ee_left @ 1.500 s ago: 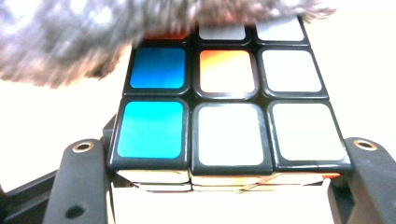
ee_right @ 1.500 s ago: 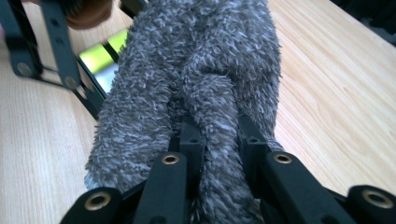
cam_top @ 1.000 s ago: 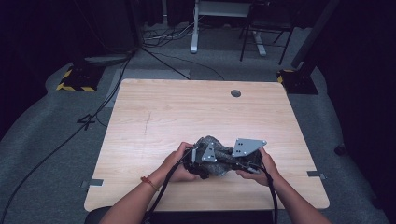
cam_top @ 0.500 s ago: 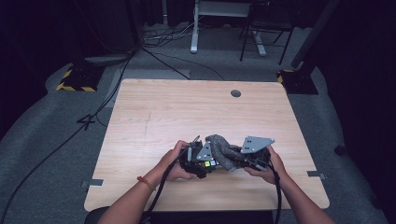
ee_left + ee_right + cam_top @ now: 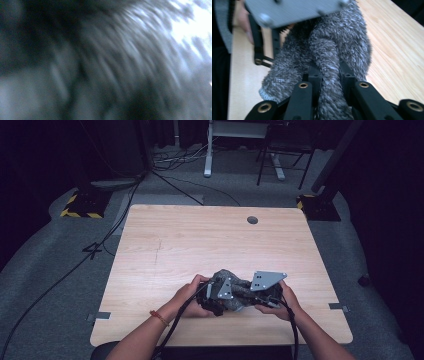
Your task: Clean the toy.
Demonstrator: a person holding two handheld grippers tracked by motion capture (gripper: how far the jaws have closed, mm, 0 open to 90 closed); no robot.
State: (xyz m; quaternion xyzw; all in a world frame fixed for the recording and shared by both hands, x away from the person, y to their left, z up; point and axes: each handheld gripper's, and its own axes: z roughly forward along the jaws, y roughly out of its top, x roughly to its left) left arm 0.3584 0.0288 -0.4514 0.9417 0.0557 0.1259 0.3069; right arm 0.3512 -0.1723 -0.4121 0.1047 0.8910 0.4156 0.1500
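A fuzzy grey sock [image 5: 241,286] lies bunched near the front of the wooden table [image 5: 200,240], between both hands. My right gripper [image 5: 329,72] is shut on a fold of the sock [image 5: 337,37], which bulges up between its black jaws. In the high view the right gripper [image 5: 252,294] comes in from the right under its grey plate. My left gripper [image 5: 226,298] meets the sock from the left, with its plate [image 5: 292,10] close above the fabric. Blurred grey fuzz [image 5: 112,62] sits right against the left gripper view, and that gripper is shut on the sock.
A round cable hole [image 5: 252,220] sits near the table's far edge. Grey carpet surrounds the table, with cables [image 5: 165,175] and a desk frame [image 5: 207,150] behind it. Yellow-black striped bases [image 5: 80,205] stand at the far corners.
The two grippers drew slightly apart half a second ago and have closed back together. The sock stays bunched between them at the same spot.
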